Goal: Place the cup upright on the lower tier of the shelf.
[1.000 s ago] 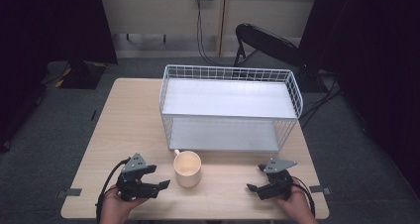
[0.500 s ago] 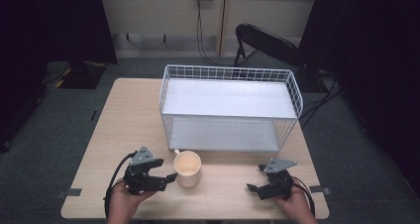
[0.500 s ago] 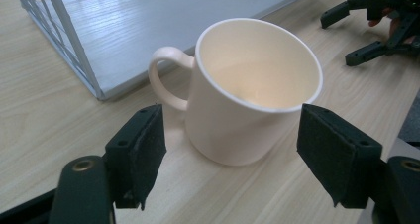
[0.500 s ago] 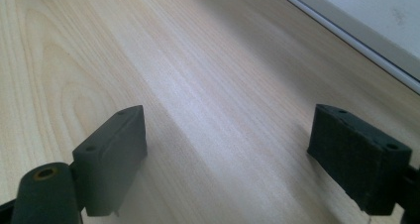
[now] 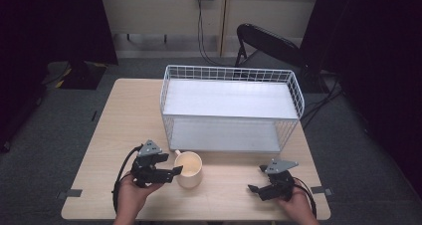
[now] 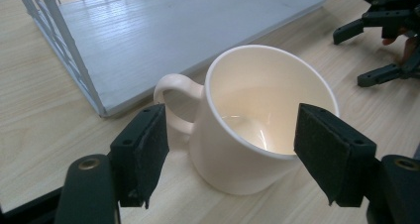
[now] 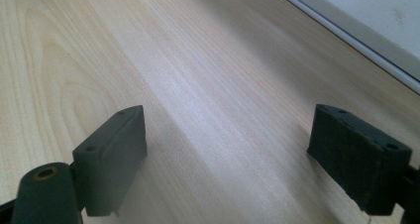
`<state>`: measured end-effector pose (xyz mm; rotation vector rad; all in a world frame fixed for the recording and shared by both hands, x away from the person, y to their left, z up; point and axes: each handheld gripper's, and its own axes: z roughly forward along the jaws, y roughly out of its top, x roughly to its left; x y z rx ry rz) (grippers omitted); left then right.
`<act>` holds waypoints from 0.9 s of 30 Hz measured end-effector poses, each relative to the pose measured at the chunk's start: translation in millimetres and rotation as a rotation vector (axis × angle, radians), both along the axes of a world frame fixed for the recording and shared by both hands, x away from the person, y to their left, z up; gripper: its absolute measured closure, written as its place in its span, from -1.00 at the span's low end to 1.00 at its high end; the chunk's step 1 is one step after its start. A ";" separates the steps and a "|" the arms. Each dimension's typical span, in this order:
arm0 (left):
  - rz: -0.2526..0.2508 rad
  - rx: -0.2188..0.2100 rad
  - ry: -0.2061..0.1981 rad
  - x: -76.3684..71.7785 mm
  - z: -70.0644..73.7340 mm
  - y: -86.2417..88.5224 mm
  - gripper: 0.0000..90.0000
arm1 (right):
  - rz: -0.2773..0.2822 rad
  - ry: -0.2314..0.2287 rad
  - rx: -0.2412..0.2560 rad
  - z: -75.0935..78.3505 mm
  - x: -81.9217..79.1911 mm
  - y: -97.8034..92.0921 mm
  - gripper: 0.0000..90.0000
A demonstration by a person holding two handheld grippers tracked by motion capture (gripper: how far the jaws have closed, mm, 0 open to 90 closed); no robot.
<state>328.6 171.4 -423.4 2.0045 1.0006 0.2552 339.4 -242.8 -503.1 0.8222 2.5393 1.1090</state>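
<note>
Standing just behind the mug [image 6: 257, 120], wire basket [image 5: 231, 108]; mug upright between wide-open left gripper [image 6: 237, 154] jaws, untouched; right gripper [image 5: 260, 186] wide open, empty.

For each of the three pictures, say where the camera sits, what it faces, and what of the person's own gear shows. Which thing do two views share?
High view: above the person's side, looking down at table, wire basket, both hands.
Left gripper view: on the left gripper, facing the mug between open jaws.
Right gripper view: on the right gripper, facing bare tabletop.
Shared: mug, high and left gripper views.
</note>
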 end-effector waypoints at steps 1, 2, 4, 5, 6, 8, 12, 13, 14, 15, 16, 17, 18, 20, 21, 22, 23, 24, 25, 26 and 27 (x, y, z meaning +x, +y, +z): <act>-0.003 0.001 0.006 0.9 -0.6 -0.1 -0.32 | 0.000 0.000 0.000 0.0 0.0 0.0 -0.69; 0.003 -0.003 0.005 1.4 -2.0 -1.3 -0.30 | 0.000 0.000 0.000 0.0 0.0 0.0 -0.69; 0.005 0.002 0.005 3.0 -4.3 -2.8 -0.27 | 0.000 0.000 0.000 0.0 0.0 0.0 -0.69; 0.005 0.002 0.005 3.0 -4.3 -2.8 -0.26 | 0.000 0.000 0.000 0.0 0.0 0.0 -0.69; 0.009 -0.001 0.008 3.4 -5.1 -3.8 -0.26 | 0.000 0.000 0.000 0.0 0.0 0.0 -0.69; 0.011 -0.003 0.009 4.3 -5.9 -4.6 -0.23 | 0.000 0.000 0.000 0.0 0.0 0.0 -0.69; 0.015 0.011 0.016 7.4 -7.8 -6.9 -0.20 | 0.000 0.000 0.000 0.0 0.0 0.0 -0.69; 0.021 0.016 0.009 8.3 -8.2 -6.9 -0.20 | 0.000 0.000 0.000 0.0 0.0 0.0 -0.69; 0.024 0.011 0.017 8.3 -8.5 -7.4 -0.20 | 0.000 0.000 0.000 0.0 0.0 0.0 -0.69; 0.021 0.018 0.017 9.0 -8.7 -7.1 -0.19 | 0.000 0.000 0.000 0.0 0.0 0.0 -0.69; 0.021 0.017 0.024 9.5 -9.2 -7.1 -0.19 | 0.000 0.000 0.000 0.0 0.0 0.0 -0.69; 0.021 0.017 0.024 9.5 -9.2 -7.1 -0.19 | 0.000 0.000 0.000 0.0 0.0 0.0 -0.69; 0.024 0.021 0.014 10.1 -9.9 -6.6 -0.19 | 0.000 0.000 0.000 0.0 0.0 0.0 -0.69; 0.033 0.010 0.012 10.6 -10.9 -6.2 -0.14 | 0.000 0.000 0.000 0.0 0.0 0.0 -0.69; 0.034 0.005 0.013 10.7 -11.4 -6.0 -0.13 | 0.000 0.000 0.000 0.0 0.0 0.0 -0.69; 0.039 -0.006 0.016 10.6 -12.1 -6.3 -0.10 | 0.000 0.000 0.000 0.0 0.0 0.0 -0.69; 0.043 -0.013 0.010 10.6 -13.3 -6.7 -0.10 | 0.000 0.000 0.000 0.0 0.0 0.0 -0.69; 0.046 -0.012 0.006 10.7 -13.8 -6.6 -0.08 | 0.000 0.000 0.000 0.0 0.0 0.0 -0.69; 0.055 -0.024 0.007 10.2 -14.6 -7.5 -0.02 | 0.000 0.000 0.000 0.0 0.0 0.0 -0.69; 0.053 -0.021 0.006 10.6 -15.0 -7.8 -0.01 | 0.000 0.000 0.000 0.0 0.0 0.0 -0.69; 0.055 -0.022 0.001 10.9 -16.0 -8.9 0.01 | 0.000 0.000 0.000 0.0 0.0 0.0 -0.69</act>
